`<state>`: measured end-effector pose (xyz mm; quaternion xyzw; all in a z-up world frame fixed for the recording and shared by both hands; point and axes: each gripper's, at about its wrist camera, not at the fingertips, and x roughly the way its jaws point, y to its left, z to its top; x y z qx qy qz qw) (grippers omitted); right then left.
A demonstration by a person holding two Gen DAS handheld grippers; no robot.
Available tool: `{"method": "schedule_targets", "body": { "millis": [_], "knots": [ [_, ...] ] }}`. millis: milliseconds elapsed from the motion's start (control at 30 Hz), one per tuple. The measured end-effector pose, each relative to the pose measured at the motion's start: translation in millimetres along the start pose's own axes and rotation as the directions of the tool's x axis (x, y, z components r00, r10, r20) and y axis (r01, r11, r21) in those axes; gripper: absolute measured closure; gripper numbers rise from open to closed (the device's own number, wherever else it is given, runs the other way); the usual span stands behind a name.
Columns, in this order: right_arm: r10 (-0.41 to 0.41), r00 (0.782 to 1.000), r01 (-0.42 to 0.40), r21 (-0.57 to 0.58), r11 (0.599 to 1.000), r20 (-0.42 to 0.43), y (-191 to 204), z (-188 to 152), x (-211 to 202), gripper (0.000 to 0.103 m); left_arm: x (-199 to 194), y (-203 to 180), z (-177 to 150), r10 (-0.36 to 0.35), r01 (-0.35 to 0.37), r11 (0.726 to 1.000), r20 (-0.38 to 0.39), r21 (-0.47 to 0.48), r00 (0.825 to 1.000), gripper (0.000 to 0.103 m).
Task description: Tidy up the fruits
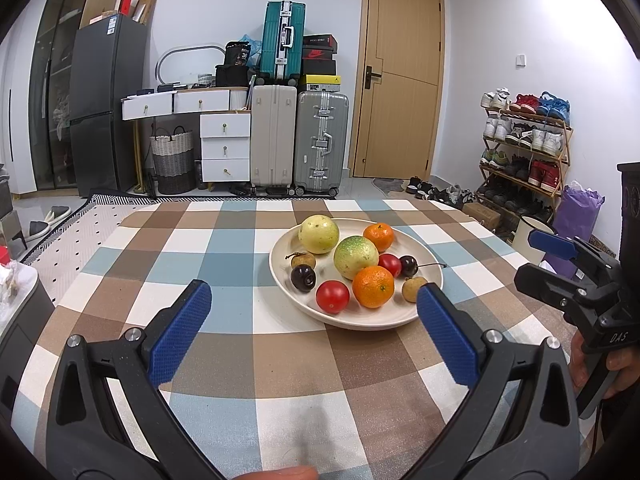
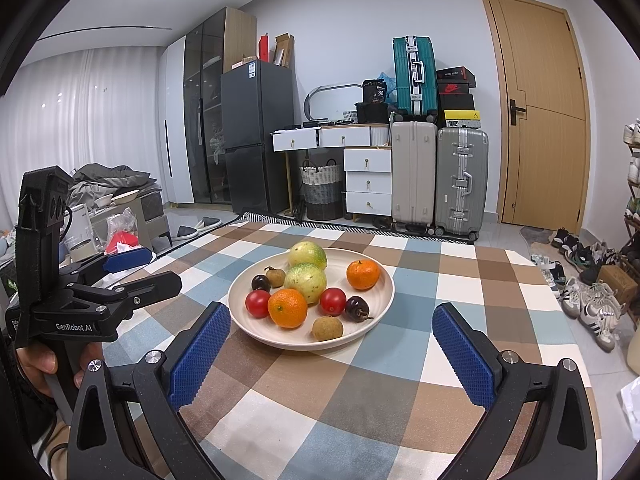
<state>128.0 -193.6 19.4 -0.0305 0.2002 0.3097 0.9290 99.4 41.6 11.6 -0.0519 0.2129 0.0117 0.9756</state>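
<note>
"DAS" on right tool, "GenRobot.AI" on left tool, "36" on black bag

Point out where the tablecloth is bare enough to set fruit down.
Bare: the checked tablecloth between the plate and both open grippers, left and right, plus the strip left of the plate. Crowded: the plate itself, fruit nearly touching.

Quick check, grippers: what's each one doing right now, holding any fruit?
Left gripper: open, holding nothing, short of the plate.
Right gripper: open, holding nothing, also short of the plate.
</note>
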Motion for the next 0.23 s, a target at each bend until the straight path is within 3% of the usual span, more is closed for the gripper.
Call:
{"method": "schedule_targets", "body": {
  "millis": [233],
  "knots": [
    [0.000,1.000,0.000,0.000,1.000,-0.001,0.1,0.2,0.1,0.000,-0.8,-0.3,1.2,-0.001,0.001,1.000,0.006,0.004,1.000,0.001]
  ]
}}
